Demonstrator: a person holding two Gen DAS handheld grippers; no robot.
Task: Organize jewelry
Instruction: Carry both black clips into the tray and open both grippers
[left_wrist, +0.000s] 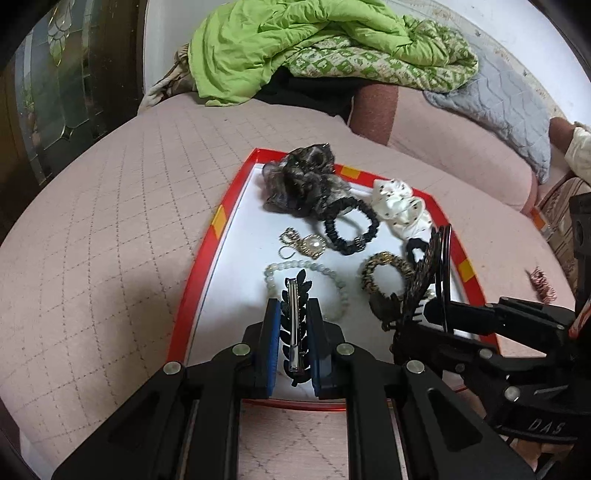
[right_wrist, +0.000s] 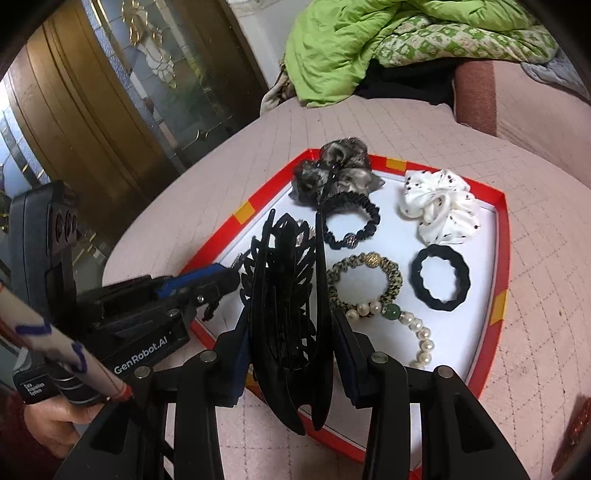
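Pink quilted bed (left_wrist: 110, 229); red-rimmed tray (left_wrist: 207, 243) of hair ties. Left gripper (left_wrist: 293, 321) clamps leaf barrette (left_wrist: 293, 332); right gripper (right_wrist: 291, 332) clamps black claw clip (right_wrist: 286, 295).

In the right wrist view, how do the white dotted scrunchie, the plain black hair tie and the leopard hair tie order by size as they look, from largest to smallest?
1. white dotted scrunchie, widest and bulkiest.
2. and 3. plain black hair tie and leopard hair tie look about alike, so I do not rank them; the leopard one is partly hidden by the black claw clip.
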